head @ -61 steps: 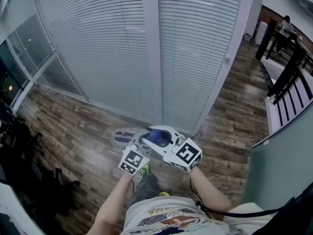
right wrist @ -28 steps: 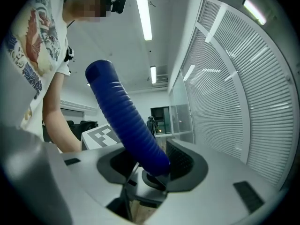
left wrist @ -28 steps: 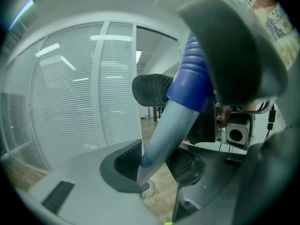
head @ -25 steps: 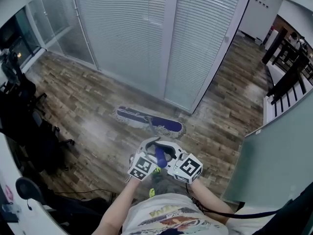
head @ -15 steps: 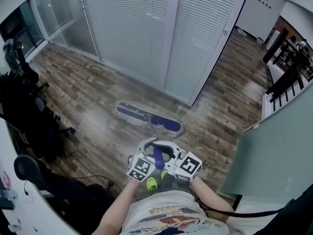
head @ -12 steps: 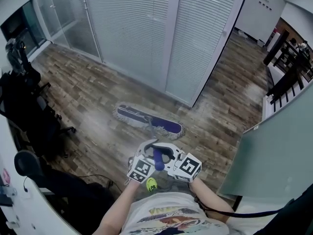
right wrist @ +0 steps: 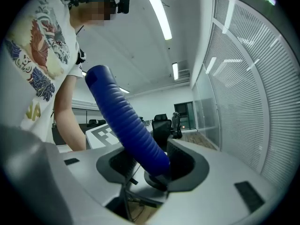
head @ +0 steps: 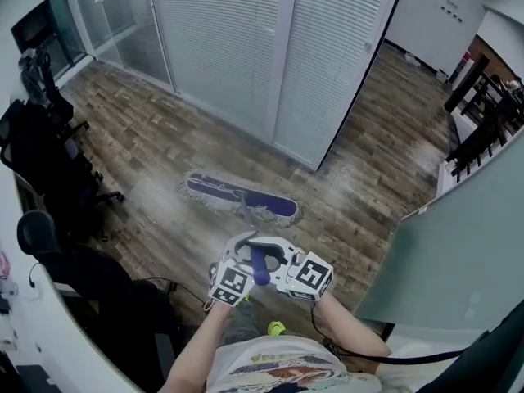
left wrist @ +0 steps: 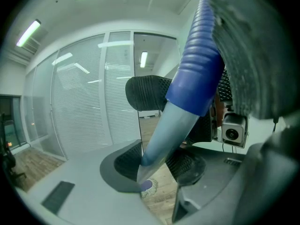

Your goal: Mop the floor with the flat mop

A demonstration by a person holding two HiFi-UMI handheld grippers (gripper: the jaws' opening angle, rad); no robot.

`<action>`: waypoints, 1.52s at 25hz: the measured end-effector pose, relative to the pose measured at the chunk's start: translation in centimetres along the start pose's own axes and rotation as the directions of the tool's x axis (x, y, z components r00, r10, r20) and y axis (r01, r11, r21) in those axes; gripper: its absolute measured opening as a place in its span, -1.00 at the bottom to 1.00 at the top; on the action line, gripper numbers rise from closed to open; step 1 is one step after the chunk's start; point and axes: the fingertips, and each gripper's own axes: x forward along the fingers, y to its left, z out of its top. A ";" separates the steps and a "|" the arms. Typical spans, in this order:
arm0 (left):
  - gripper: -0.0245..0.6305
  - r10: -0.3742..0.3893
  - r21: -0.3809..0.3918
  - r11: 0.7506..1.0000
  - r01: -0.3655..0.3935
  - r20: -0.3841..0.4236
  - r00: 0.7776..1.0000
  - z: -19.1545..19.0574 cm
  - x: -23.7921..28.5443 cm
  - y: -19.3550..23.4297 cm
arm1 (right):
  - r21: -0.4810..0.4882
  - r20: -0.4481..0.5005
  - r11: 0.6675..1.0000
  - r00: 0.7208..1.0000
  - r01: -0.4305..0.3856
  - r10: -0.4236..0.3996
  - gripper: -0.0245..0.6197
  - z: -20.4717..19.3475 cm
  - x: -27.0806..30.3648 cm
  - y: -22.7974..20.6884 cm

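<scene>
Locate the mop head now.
Head view, centre: the mop head lies on the wood floor, just before the white blinds, right of the black office chairs.

The head camera looked steeply down from above; both gripper cameras closely faced the same ribbed blue mop handle (head: 259,264).

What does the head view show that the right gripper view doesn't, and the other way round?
Only the head view: the flat mop head lying on the wooden floor.
Only the right gripper view: the right tongs up close, closed on the mop handle, their jaws having just been opening a little; the person's printed shirt; the ceiling lights.
Both: the mop handle's blue ribbed part and the white blinds.
</scene>
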 end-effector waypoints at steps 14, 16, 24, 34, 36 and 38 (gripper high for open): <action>-0.54 0.086 -0.041 0.995 -0.086 -0.008 0.996 -1.6 -2.0 -9.5 | -0.019 -0.030 0.995 0.994 -0.101 0.101 -0.34 -3.0 -6.7 7.5; -0.54 0.092 -0.051 0.995 -0.091 0.007 0.996 -1.4 -1.8 -8.6 | -0.020 -0.018 0.994 0.994 -0.104 0.104 -0.34 -2.7 -6.1 6.9; -0.54 0.093 -0.075 0.993 -0.087 0.072 0.993 -0.5 -1.2 -4.1 | -0.045 0.040 0.994 0.994 -0.101 0.103 -0.34 -1.0 -3.1 3.8; -0.54 0.057 -0.075 0.996 -0.053 0.059 0.997 -1.3 -0.2 5.9 | -0.084 0.016 0.992 0.995 -0.092 0.094 -0.34 -0.1 5.1 -2.3; -0.54 0.043 -0.065 0.997 -0.040 0.056 0.997 -1.6 0.1 7.7 | -0.094 0.021 0.992 0.996 -0.081 0.083 -0.34 0.0 6.5 -3.6; -0.54 0.030 -0.051 0.998 -0.027 0.056 0.998 -1.9 0.6 9.2 | -0.107 0.035 0.992 0.997 -0.068 0.072 -0.34 0.1 7.7 -4.8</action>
